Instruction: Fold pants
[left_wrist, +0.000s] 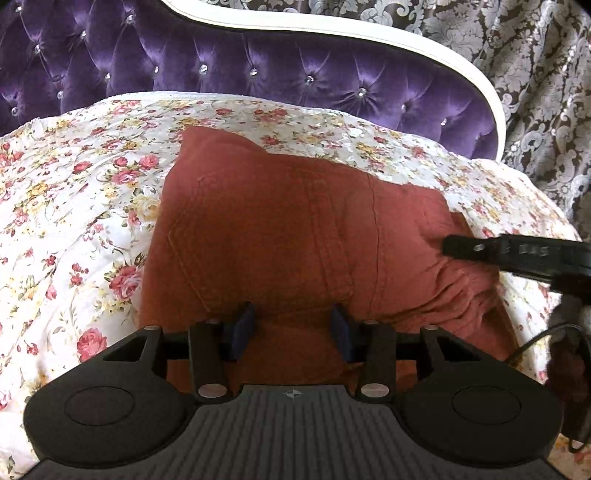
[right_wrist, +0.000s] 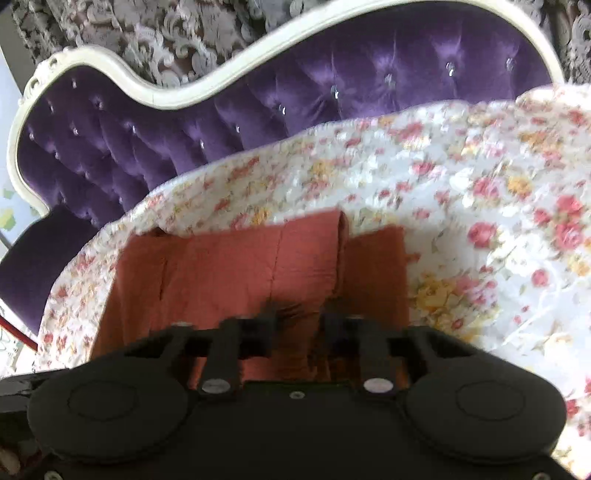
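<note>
Left wrist view. The pants (left_wrist: 280, 229), rust-red, lie folded into a compact bundle on a floral bedspread (left_wrist: 74, 192), white ground with pink and yellow roses. A back pocket with stitched outline faces up on the left half of the bundle; a long seam runs down beside it. The right end is bunched into soft creases. The left gripper (left_wrist: 293, 330) hovers at the near edge of the bundle, jaws set wide apart, blue pads (left_wrist: 243, 328) showing, red cloth visible in the gap but nothing pinched. A dark finger of the right gripper (left_wrist: 461, 246) reaches in from the right edge, its tip against the creased right end of the pants. Whether it pinches cloth cannot be told from here. A black cable (left_wrist: 535, 339) loops beneath it. Behind the bed stands a tufted purple headboard (left_wrist: 258, 70) with crystal buttons and a white curved frame; a brown and silver damask curtain (left_wrist: 535, 74) hangs beyond.

Right wrist view, blurred. The pants (right_wrist: 240, 266) lie just ahead of the right gripper (right_wrist: 297, 325), showing as layered red panels with a rolled fold running upright right of centre. The fingers are moderately apart, red cloth between and under them; blur hides whether any is caught. Floral bedspread (right_wrist: 461, 184) fills the right side; purple headboard (right_wrist: 147, 140) curves across the top left.
</note>
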